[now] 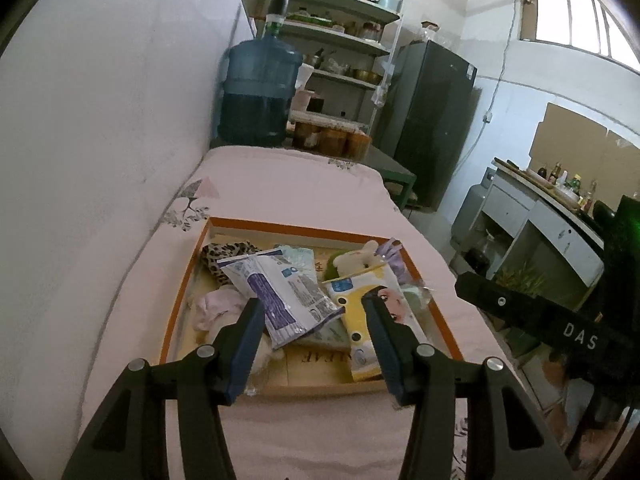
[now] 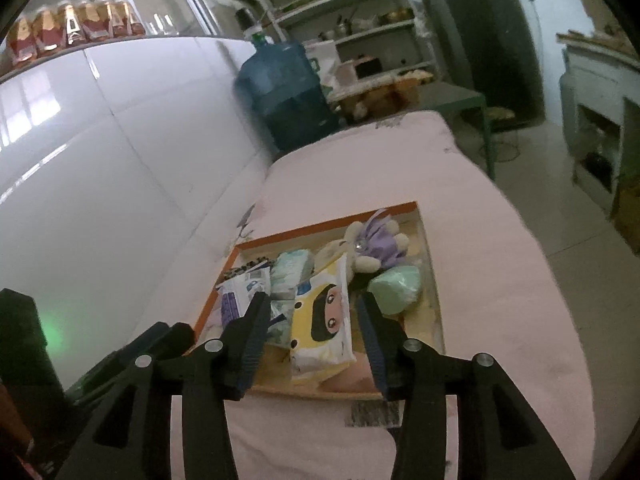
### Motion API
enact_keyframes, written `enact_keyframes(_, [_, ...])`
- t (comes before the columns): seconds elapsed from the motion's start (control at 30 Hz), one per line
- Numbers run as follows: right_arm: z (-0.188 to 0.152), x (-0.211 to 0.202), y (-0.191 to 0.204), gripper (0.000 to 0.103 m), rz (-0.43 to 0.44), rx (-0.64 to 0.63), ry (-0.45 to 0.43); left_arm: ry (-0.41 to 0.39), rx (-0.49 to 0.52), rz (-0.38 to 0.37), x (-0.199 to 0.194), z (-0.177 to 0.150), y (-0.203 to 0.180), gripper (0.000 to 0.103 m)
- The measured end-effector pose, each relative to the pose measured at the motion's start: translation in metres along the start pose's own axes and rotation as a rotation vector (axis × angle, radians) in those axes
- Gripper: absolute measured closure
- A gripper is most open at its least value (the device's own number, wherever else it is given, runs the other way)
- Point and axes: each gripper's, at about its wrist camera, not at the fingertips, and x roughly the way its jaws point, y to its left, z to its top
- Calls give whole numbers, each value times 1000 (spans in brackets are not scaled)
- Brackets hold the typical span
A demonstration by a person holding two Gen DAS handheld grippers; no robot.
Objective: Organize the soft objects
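Landmark: an orange-rimmed tray (image 1: 188, 276) is lying on a pink bed (image 1: 280, 184); every place below is given from this tray.
Left gripper (image 1: 310, 318): it is hovering over the near edge of the tray, its jaws standing wide apart and gripping nothing; the packets are lying below and beyond the tips.
Right gripper (image 2: 310, 312): it is hanging above the near edge of the tray, jaws parted about halfway with nothing pressed between them; the yellow packet is showing through the gap but is lying in the tray, not held.
Yellow packet (image 2: 322, 320): a soft pack with a cartoon face is lying in the near middle of the tray, tilted against its neighbours.
White and blue packet (image 1: 280, 300): it is resting left of centre in the tray, leaning over other things.
Pale tissue pack (image 2: 290, 270): it is sitting behind the yellow packet, towards the far side of the tray.
Plush toy (image 2: 374, 246): a cream toy in a purple dress is lying in the far right corner of the tray.
Green bundle (image 2: 396, 286): it is sitting at the right side of the tray, just in front of the toy.
Leopard cloth (image 1: 224, 256): it is lying in the far left corner of the tray.
Pink cloth (image 1: 218, 308): it is crumpled at the near left of the tray.
Water jug (image 1: 256, 92): it is standing well beyond the tray, past the far end of the bed.
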Motion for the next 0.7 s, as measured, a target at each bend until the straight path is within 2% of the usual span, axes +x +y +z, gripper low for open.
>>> enact_keyframes(0.2, [-13, -30, 17, 50, -69, -29, -35, -25, 14, 16, -30, -7, -8, 50])
enact_keyframes(0.43, [-28, -57, 30, 37, -110, -47, -60, -59, 27, 38, -65, -17, -15, 50])
enact_keyframes(0.7, [-50, -97, 52, 34, -163, -94, -122, -92, 26, 122, -103, -32, -22, 50])
